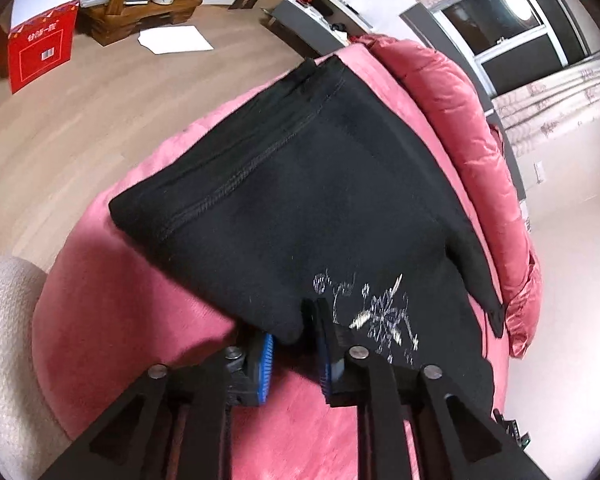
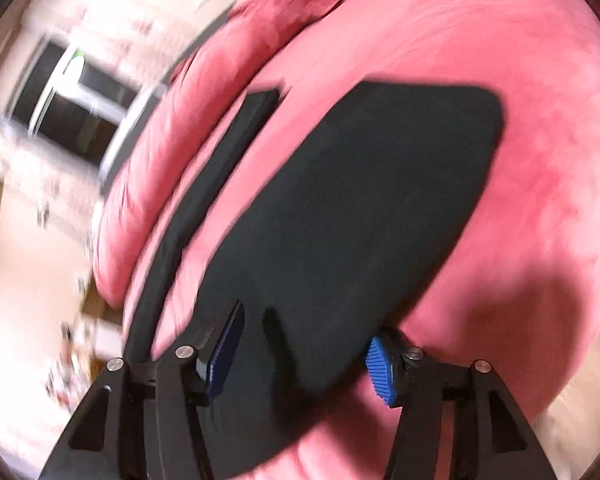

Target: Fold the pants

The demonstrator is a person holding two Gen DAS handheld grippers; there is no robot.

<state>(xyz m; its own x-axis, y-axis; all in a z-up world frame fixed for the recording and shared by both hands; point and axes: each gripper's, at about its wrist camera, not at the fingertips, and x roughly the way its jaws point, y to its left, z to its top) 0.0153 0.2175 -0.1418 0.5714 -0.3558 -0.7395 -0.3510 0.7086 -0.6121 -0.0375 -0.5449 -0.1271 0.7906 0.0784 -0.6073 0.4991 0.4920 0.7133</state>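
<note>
The black pants [image 1: 300, 200] lie folded on a pink bed cover [image 1: 132, 300], with a silver flower print near my left gripper. My left gripper [image 1: 296, 344] has its blue pads close together on a bunched fold at the near edge of the pants. In the blurred right wrist view the pants [image 2: 360, 208] spread as a flat dark panel. My right gripper [image 2: 304, 360] is open wide, its blue pads on either side of the near edge of the cloth, not closed on it.
A pink quilt [image 1: 480, 152] is heaped along the far side of the bed. Beyond lie a wood floor, a red box [image 1: 40, 52], a wooden basket [image 1: 140, 0], white paper [image 1: 176, 38] and a window [image 1: 512, 24]. A cream textured cloth [image 1: 4, 340] sits at the left.
</note>
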